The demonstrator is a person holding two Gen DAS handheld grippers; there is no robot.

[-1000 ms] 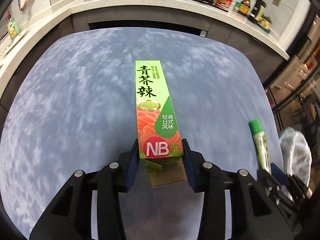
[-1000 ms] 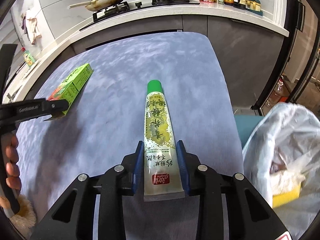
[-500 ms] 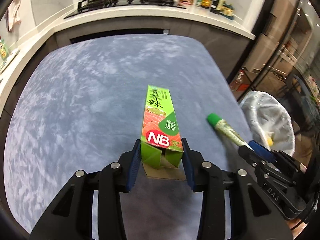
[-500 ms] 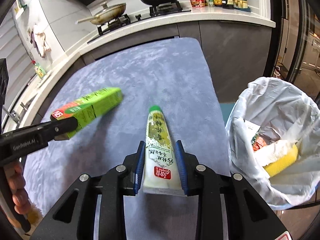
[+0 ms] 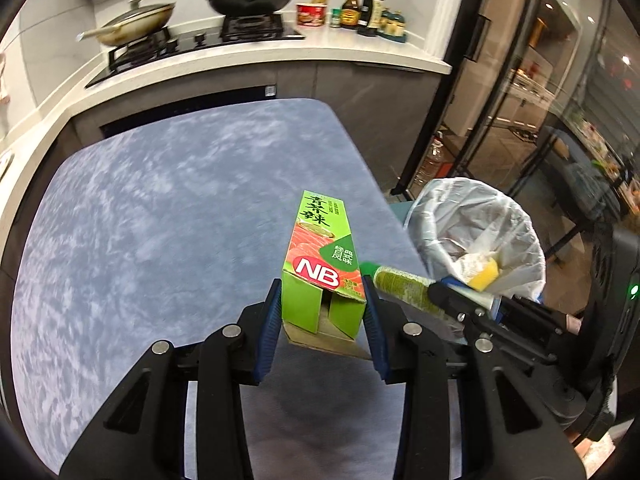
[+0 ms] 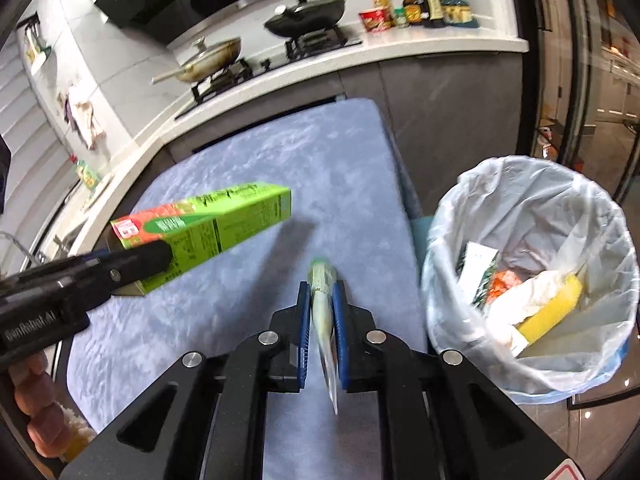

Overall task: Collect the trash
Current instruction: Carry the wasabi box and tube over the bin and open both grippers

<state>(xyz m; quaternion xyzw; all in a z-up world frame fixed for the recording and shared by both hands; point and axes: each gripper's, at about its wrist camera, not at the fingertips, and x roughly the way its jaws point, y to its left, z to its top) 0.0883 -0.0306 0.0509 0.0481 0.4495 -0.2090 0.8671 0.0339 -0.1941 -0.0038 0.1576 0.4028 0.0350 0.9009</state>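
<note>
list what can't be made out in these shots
- Tube, right wrist view: blurred and edge-on between the closing right hand-held gripper jaws; label unreadable.
- Tube's rear, left wrist view: hidden behind the gripper.
- Bin, right wrist view: lower trash buried under the yellow sponge.
- Box, left wrist view: inside dark.

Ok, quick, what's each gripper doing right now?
Left gripper: shut on the green box.
Right gripper: fingers closing, pressing the tube edge-on.

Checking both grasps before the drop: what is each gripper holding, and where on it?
Left gripper clamps the green carton at its open-flap end. Right gripper, jaws closing, pinches the green-capped tube near its flat crimped tail.
</note>
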